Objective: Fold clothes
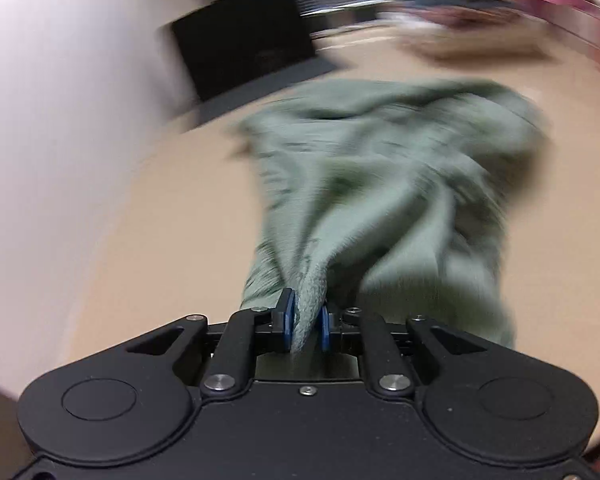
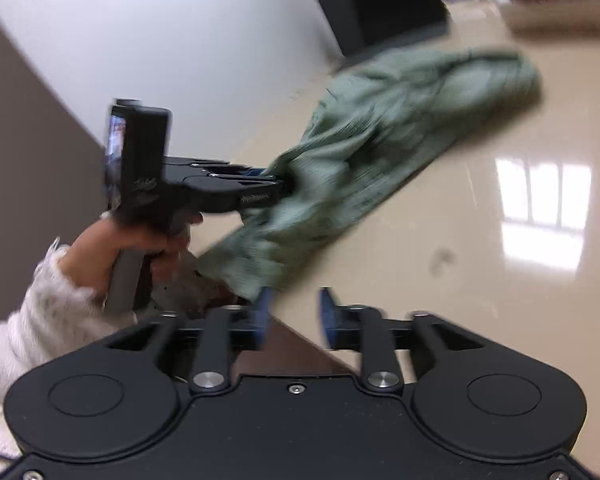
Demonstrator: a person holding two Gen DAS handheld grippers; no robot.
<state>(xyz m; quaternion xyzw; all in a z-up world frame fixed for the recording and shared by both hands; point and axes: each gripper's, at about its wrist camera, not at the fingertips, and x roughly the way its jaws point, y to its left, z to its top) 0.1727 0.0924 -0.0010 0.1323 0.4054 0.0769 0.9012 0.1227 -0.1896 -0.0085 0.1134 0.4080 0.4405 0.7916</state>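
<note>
A sage-green garment [image 1: 380, 168] lies crumpled on the beige table, blurred by motion. My left gripper [image 1: 306, 320] is shut on a bunched edge of it, and the cloth stretches away from the blue pads. In the right wrist view the same garment [image 2: 372, 144] hangs from the left gripper [image 2: 278, 184], lifted over the table's near edge. My right gripper [image 2: 296, 312] is open and empty, its blue pads apart, just below and right of the garment's lower end.
A black laptop [image 1: 244, 36] stands open at the far side of the table [image 1: 160, 220]; it also shows in the right wrist view [image 2: 384, 4]. A pile of other clothes [image 1: 480, 20] lies at the far right. A white wall is on the left.
</note>
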